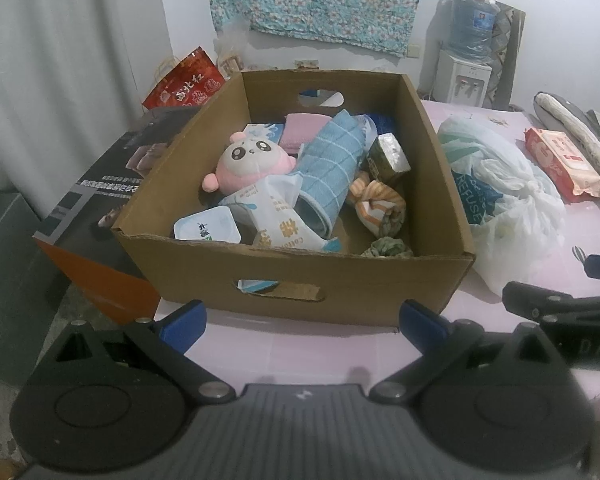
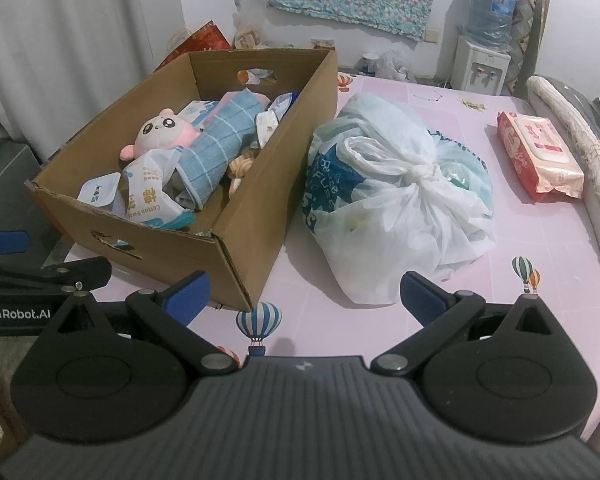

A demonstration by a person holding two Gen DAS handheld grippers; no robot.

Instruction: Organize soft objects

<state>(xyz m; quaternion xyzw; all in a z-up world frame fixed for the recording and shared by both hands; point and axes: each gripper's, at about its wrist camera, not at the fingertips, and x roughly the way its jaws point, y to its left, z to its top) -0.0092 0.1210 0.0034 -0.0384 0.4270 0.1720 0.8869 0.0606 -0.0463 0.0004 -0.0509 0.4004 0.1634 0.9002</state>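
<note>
While the left hand-held gripper (image 1: 302, 322) hovered wide open and empty before a cardboard box (image 1: 340, 284) on the pink surface (image 1: 300, 354), its view showed a pink plush toy (image 1: 246, 160), a rolled blue checked towel (image 1: 326, 174) and tissue packs piled inside the box. From the right wrist view, the right hand-held gripper (image 2: 304, 294) also stood wide open and empty, near a knotted white plastic bag (image 2: 396, 192) lying just right of the box (image 2: 260, 200), with a red wipes pack (image 2: 538, 156) further right.
</note>
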